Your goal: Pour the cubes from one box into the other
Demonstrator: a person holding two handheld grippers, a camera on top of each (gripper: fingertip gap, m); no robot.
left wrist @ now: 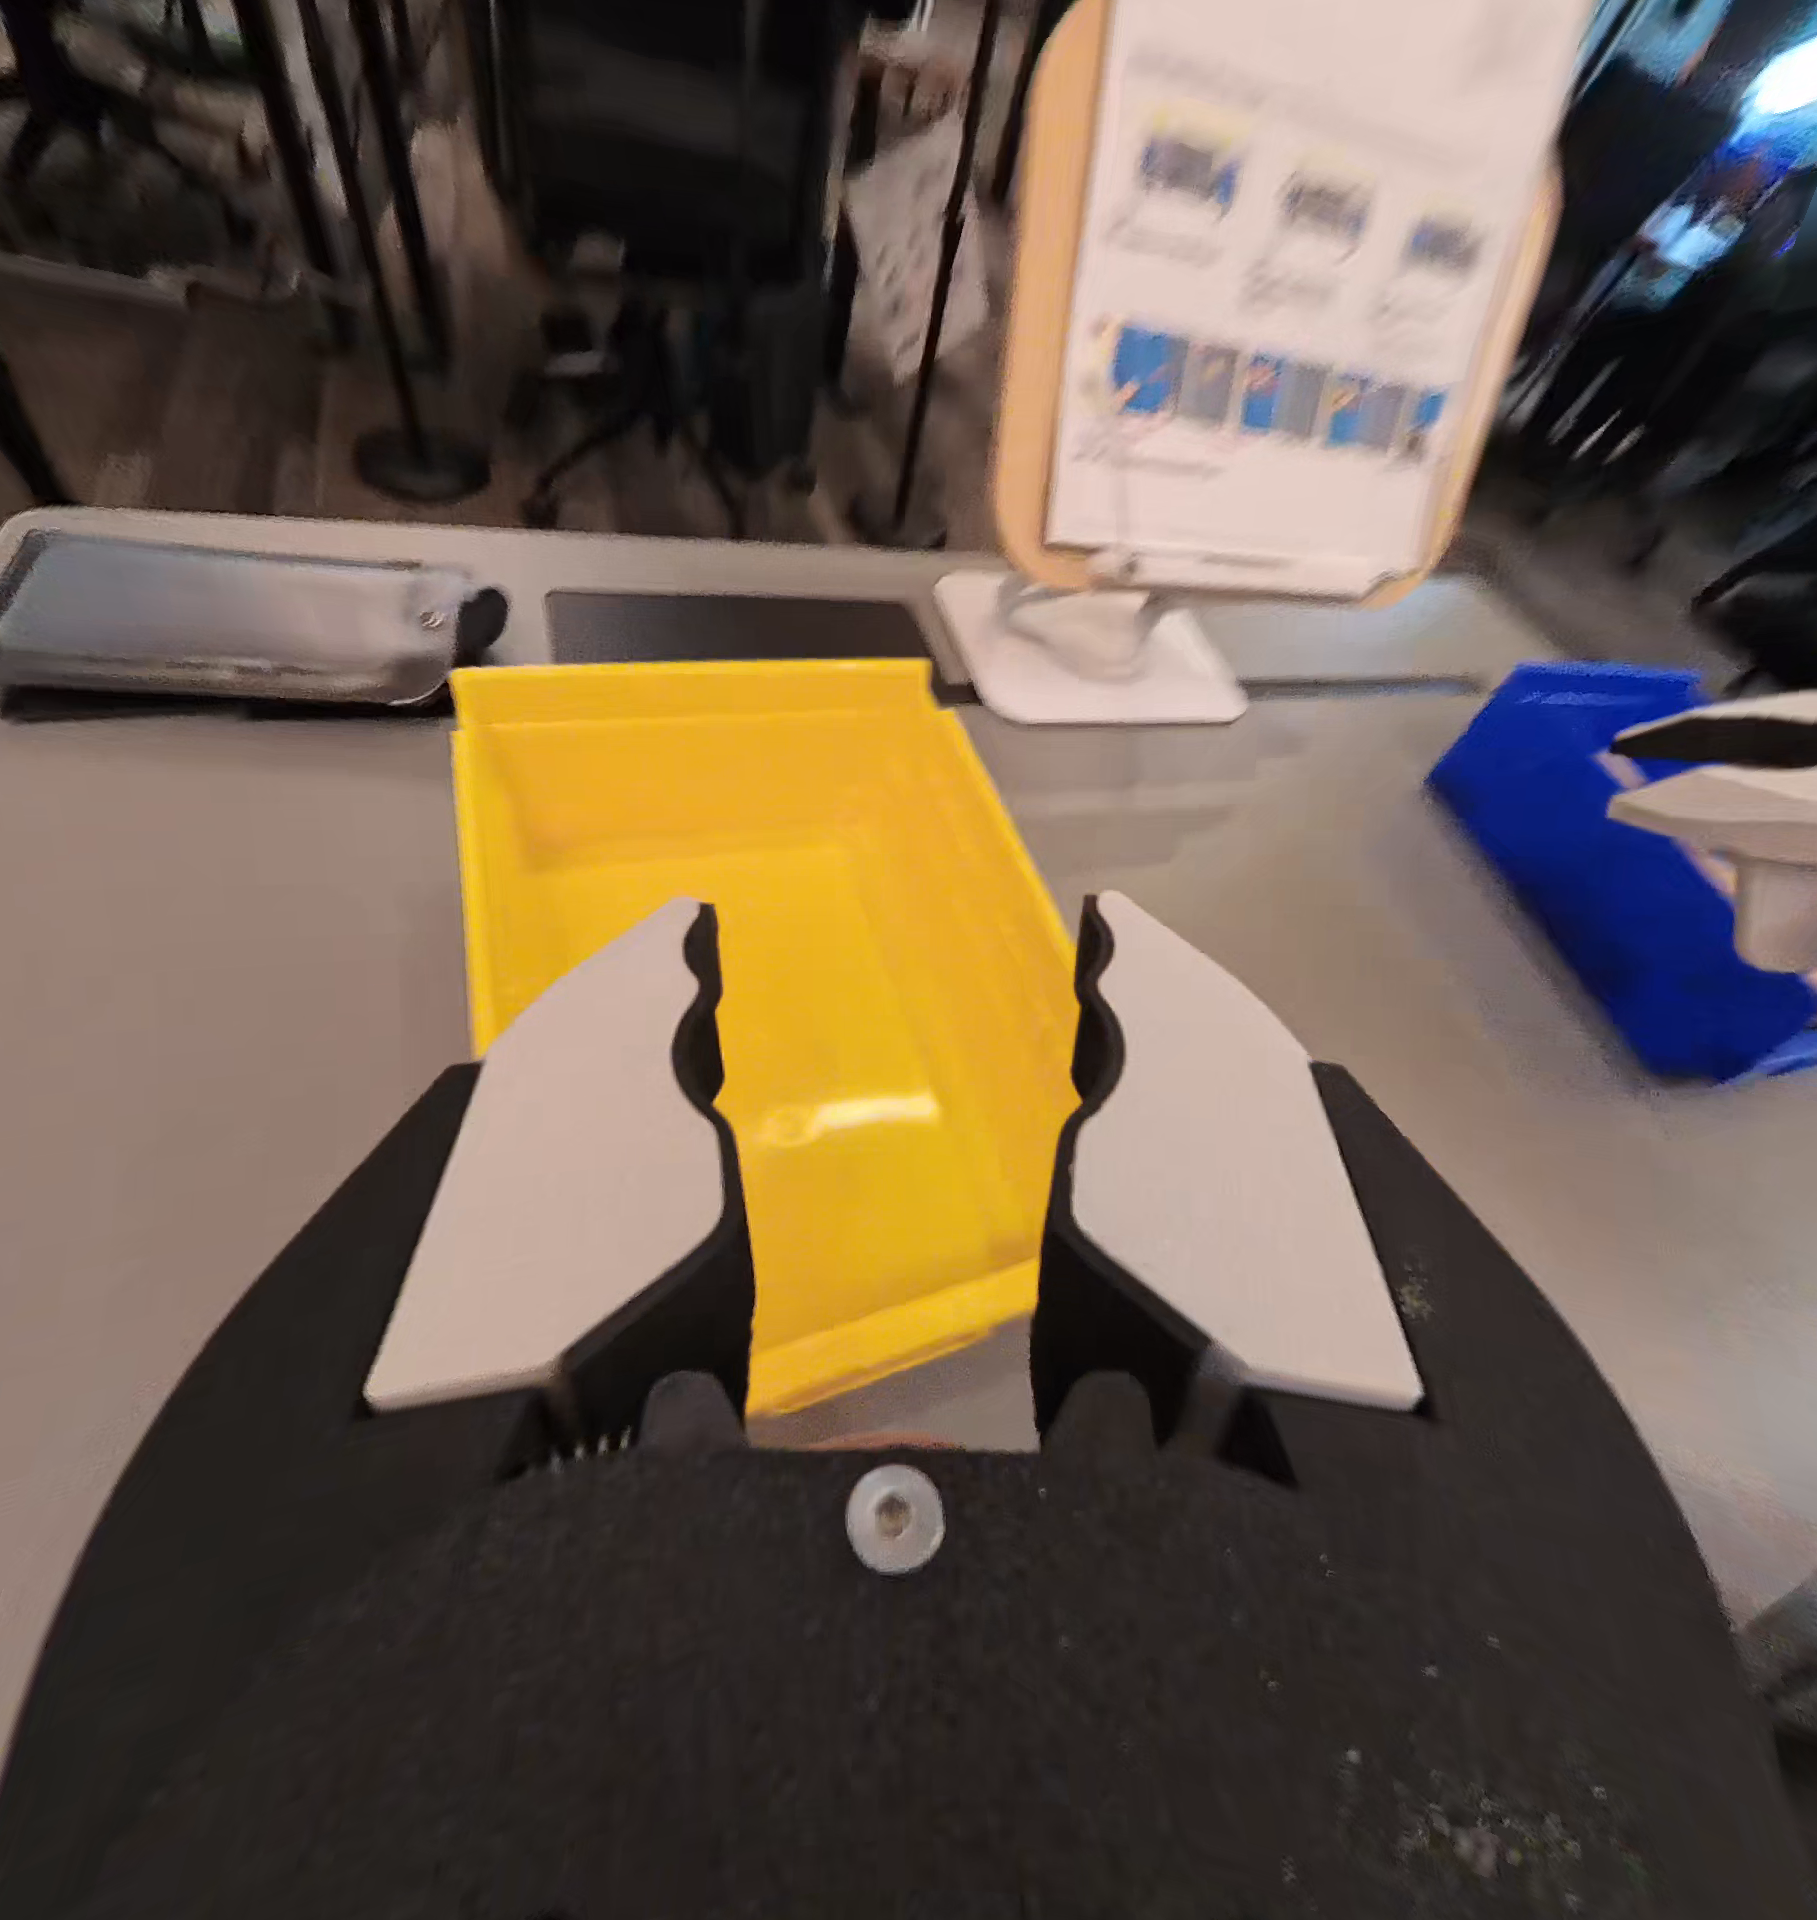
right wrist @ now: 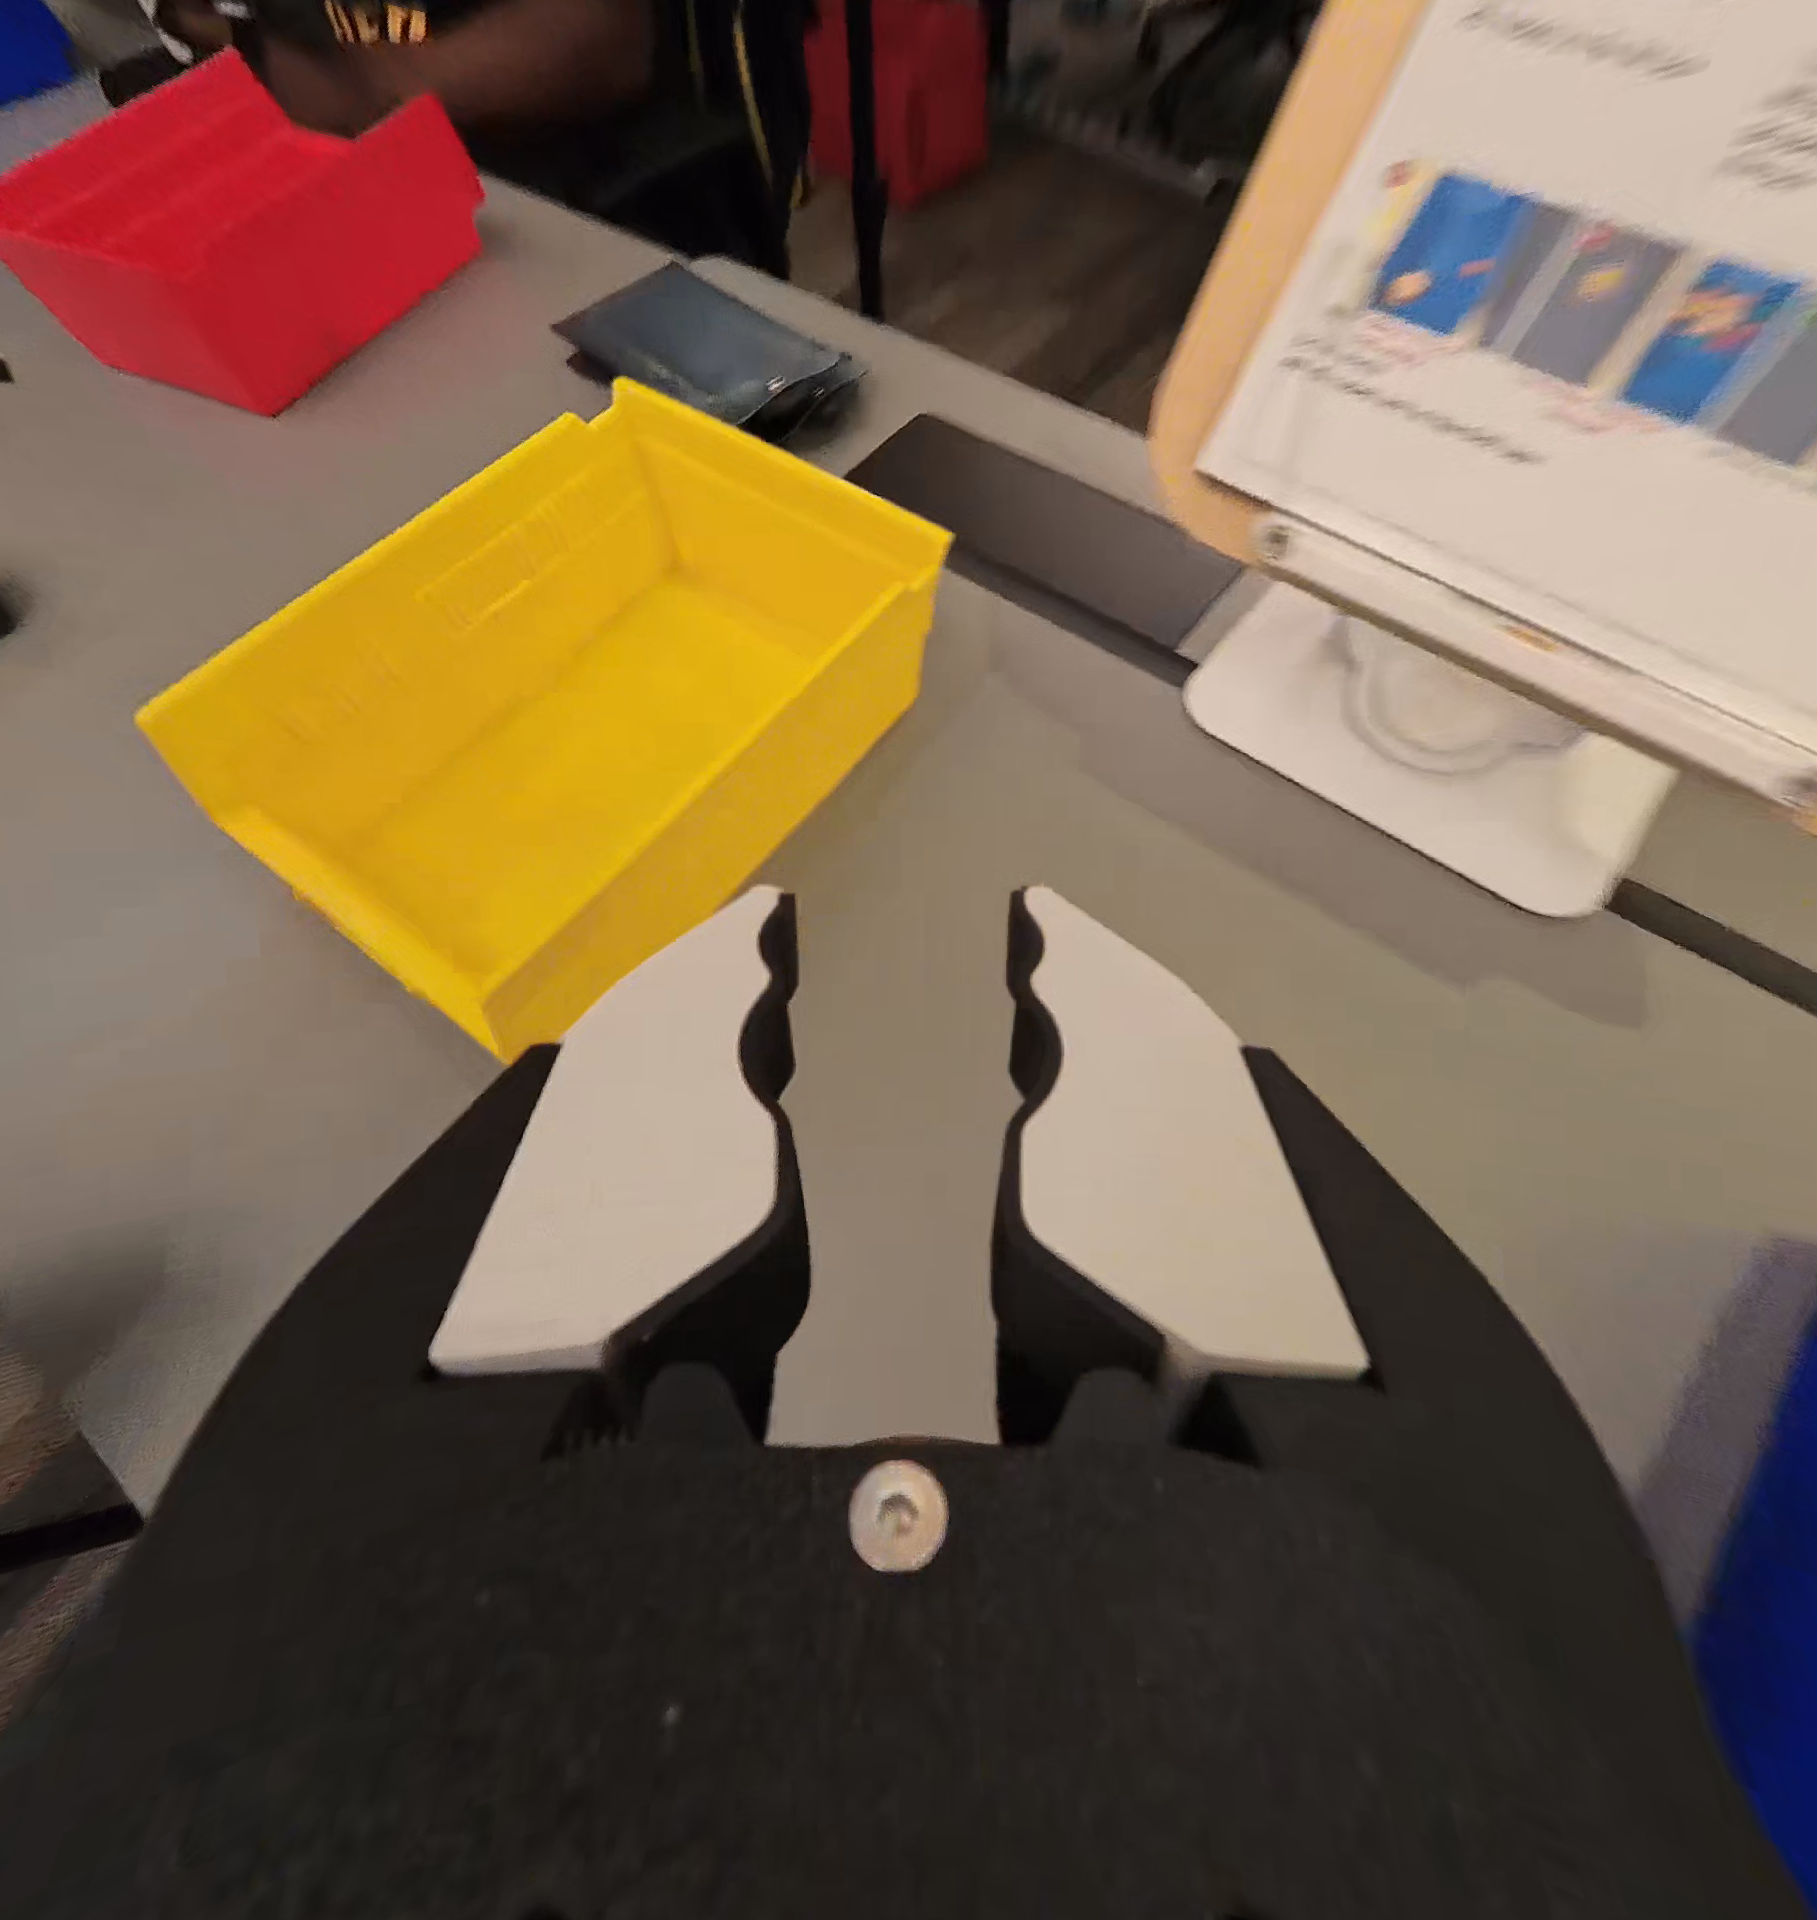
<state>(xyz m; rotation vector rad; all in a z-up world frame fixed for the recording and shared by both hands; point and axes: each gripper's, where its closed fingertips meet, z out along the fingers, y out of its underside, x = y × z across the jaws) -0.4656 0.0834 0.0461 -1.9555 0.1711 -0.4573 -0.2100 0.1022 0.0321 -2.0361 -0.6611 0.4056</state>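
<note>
A yellow box point(left wrist: 675, 686) stands on the grey table, straight ahead of my left gripper point(left wrist: 899, 914), and is empty. My left gripper is open and empty, hovering over the box's near end. My right gripper point(right wrist: 899, 904) is open and empty over bare table, just right of the yellow box point(right wrist: 738, 810). A blue box point(left wrist: 1569, 883) stands at the right, with my right gripper point(left wrist: 1626, 777) in front of it. In the right wrist view the blue box point(right wrist: 1797, 1558) is a blur at the lower right edge. No cubes show clearly.
A red box point(right wrist: 229, 249) sits at the far left of the table. A sign on a white stand point(left wrist: 1278, 291) point(right wrist: 1506, 364) rises behind the boxes. A dark pouch point(right wrist: 717, 353) and a black pad point(left wrist: 738, 623) lie along the far edge, with a tablet point(left wrist: 218, 623) at the far left.
</note>
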